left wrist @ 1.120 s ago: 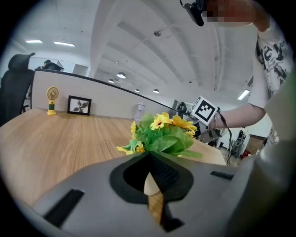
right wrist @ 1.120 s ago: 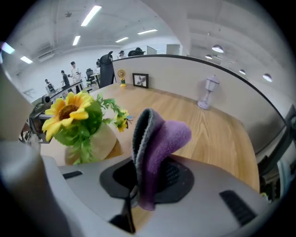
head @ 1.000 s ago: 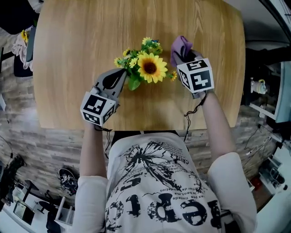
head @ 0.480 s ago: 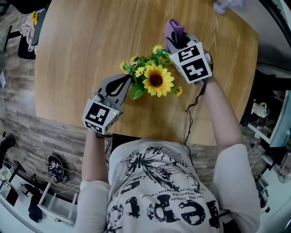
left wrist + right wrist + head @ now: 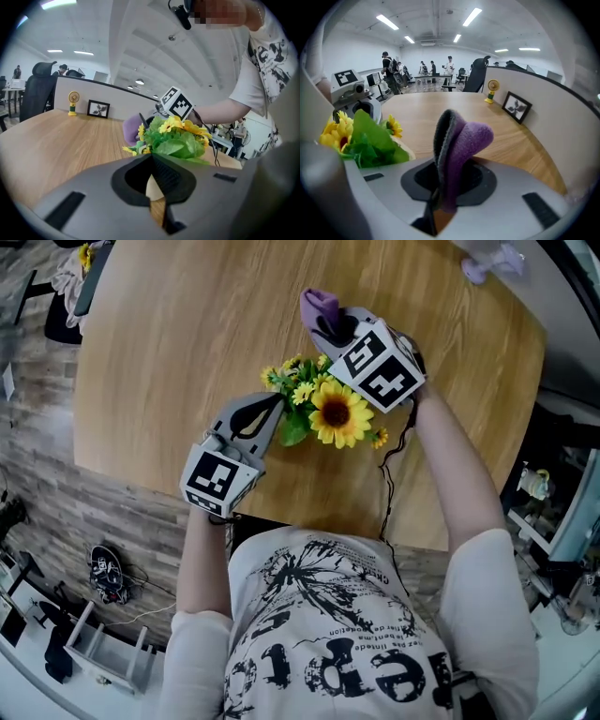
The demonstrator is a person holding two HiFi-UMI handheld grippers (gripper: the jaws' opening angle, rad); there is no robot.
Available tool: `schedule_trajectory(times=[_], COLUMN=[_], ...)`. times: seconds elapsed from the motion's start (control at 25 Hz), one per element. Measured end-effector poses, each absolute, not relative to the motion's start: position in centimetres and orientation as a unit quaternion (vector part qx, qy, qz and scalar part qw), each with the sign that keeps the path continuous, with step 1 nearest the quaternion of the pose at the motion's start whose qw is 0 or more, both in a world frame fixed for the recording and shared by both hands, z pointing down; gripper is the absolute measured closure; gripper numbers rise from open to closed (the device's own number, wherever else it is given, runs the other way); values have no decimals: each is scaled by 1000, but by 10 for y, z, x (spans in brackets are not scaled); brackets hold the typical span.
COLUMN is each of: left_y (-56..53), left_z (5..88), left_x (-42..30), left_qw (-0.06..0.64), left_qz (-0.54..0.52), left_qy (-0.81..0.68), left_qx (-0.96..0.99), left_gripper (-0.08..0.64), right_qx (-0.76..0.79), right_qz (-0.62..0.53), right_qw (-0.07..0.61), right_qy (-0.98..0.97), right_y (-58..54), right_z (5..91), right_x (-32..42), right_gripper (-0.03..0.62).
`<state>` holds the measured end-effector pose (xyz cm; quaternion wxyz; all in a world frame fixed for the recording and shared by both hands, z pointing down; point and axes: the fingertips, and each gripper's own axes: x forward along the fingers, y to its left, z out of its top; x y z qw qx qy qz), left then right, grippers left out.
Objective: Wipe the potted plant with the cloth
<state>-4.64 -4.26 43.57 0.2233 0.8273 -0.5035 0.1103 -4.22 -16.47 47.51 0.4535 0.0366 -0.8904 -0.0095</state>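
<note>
The potted plant (image 5: 330, 409), a sunflower with small yellow blooms and green leaves, stands on the wooden table (image 5: 187, 324). My left gripper (image 5: 274, 409) is shut, its tips against the leaves on the plant's left side; whether they pinch anything is hidden. In the left gripper view the plant (image 5: 180, 138) rises just beyond the closed jaws. My right gripper (image 5: 330, 329) is at the plant's far side, shut on a folded purple cloth (image 5: 319, 306). The cloth (image 5: 459, 140) sticks up out of the jaws, with the plant (image 5: 361, 140) to its left.
A pale purple thing (image 5: 487, 259) lies at the table's far right corner. A framed photo (image 5: 515, 107) and a small yellow fan (image 5: 491, 91) stand along the grey partition (image 5: 553, 117). The table's near edge (image 5: 309, 521) runs just before my body.
The right gripper has swung with the cloth from the plant's right side round to its far side, rolling as it went. The left gripper has stayed at the leaves.
</note>
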Motion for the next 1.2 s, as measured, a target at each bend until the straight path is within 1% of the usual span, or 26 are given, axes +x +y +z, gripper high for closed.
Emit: schedule_trajectory(times=[0.24, 0.48, 0.68, 0.92, 1.2], left_y=[-52, -62, -61, -63, -64], left_z=[437, 441, 444, 441, 440], left_x=[-47, -41, -41, -41, -41], left_qw=[228, 232, 250, 247, 225], left_qz=[102, 126, 143, 137, 164], left_qy=[-505, -493, -471, -471, -471], left_qx=[826, 829, 834, 836, 837], left_gripper=[557, 557, 557, 557, 557], right_qx=[-34, -111, -152, -229, -256], right_qz=[18, -1, -4, -32, -49], right_qw=[466, 490, 510, 536, 554], right_qy=[-884, -865, -846, -812, -791], right_y=[-137, -115, -106, -98, -95], right_z=[481, 491, 497, 503, 501], right_x=[-37, -17, -1, 13, 16], right_gripper=[518, 520, 522, 522, 522])
